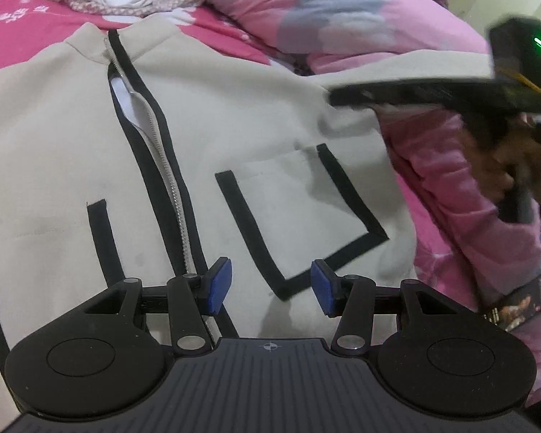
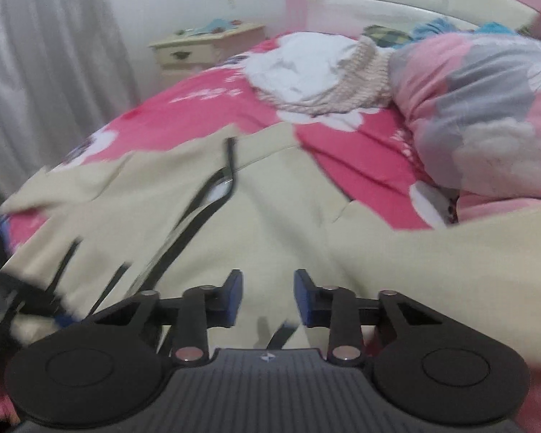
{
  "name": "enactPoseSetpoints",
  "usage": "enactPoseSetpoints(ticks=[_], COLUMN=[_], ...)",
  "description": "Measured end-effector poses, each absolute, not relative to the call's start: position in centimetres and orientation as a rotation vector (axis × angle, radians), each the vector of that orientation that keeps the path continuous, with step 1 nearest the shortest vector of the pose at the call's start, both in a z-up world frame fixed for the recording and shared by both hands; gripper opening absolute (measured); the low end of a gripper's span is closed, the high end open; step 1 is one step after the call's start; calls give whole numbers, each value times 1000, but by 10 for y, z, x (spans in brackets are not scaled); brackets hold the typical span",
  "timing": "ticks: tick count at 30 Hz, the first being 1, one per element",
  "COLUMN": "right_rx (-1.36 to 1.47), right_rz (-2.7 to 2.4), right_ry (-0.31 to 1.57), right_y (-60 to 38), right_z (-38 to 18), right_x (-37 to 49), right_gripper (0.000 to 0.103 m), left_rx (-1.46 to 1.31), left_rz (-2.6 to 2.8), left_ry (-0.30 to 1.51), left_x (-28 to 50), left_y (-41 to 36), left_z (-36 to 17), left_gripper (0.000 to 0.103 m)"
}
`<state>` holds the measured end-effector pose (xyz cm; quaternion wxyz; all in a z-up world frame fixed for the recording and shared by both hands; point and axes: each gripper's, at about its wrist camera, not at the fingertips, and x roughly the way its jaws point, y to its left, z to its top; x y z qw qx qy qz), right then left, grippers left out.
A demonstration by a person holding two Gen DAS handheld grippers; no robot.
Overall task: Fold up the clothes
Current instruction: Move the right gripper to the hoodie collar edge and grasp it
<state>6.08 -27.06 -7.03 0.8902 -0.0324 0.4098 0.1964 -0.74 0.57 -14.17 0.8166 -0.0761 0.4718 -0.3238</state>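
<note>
Jacket (image 1: 72, 137) flat under both claws; left gripper (image 1: 271, 285) spread, right gripper (image 2: 268, 297) prob. empty too

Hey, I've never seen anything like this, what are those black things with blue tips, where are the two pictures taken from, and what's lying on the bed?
Each picture comes from a camera mounted on a hand-held gripper, looking along its two blue-padded fingers. A person holds one in each hand. The left gripper and right gripper both hang over a cream jacket with black trim, spread on a pink bedsheet. Neither holds anything; both gaps show only fabric below. The left view also catches the right gripper from outside. Behind lie a quilt and a clothes pile.
</note>
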Motion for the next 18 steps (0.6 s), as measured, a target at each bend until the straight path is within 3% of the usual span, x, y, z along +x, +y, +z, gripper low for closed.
enactPoseSetpoints(ticks=[11,14,17,18], right_rx=[61,54,102,77], right_rz=[352,393,419,400], right_ry=[923,922,880,853], right_y=[-243,-237,-239,-238], right_z=[-171,-149,-120,-114], right_x=[147,149,161,170], right_gripper=[25,30,44,45], left_rx=[-149,-158,-147,-147], left_rz=[-685,-702,-721,-723], left_ry=[1027,1031,1034,1034], left_x=[7,8,8,8], left_y=[5,8,9,9], left_z=[-161,-162,-163,-164], left_gripper=[49,49,49,49])
